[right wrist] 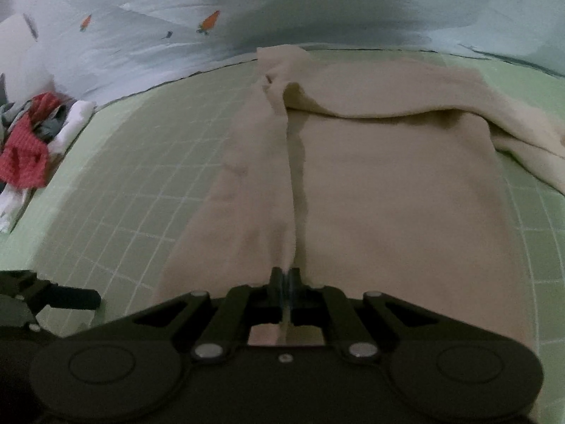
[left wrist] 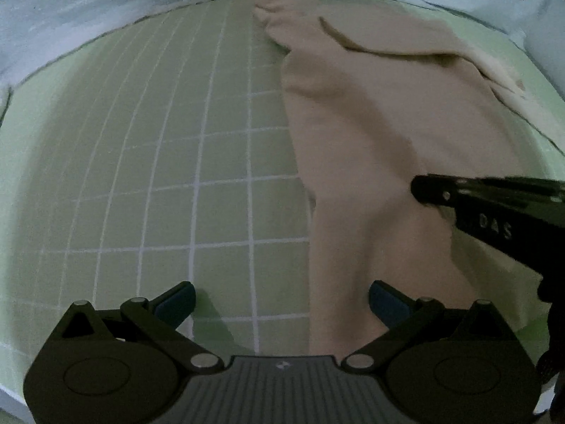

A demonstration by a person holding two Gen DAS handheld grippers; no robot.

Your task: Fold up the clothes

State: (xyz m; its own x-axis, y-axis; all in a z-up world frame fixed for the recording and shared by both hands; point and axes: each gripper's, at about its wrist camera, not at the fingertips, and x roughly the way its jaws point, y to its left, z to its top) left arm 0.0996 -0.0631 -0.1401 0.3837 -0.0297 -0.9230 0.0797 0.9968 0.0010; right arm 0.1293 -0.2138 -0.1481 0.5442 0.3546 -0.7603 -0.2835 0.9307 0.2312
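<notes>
A beige garment (left wrist: 370, 113) lies on a green grid mat (left wrist: 159, 176), partly folded, with a sleeve laid across its far end. My left gripper (left wrist: 282, 300) is open above the mat, its right finger over the garment's near left edge. My right gripper (right wrist: 284, 279) is shut on a pinched ridge of the beige garment (right wrist: 388, 194) at its near edge. The right gripper also shows in the left wrist view (left wrist: 420, 190), over the garment. The left gripper shows at the lower left of the right wrist view (right wrist: 70, 298).
A pile of red, white and grey clothes (right wrist: 28, 148) lies off the mat's left edge. Pale blue bedding with carrot prints (right wrist: 141, 28) surrounds the green mat (right wrist: 123, 176).
</notes>
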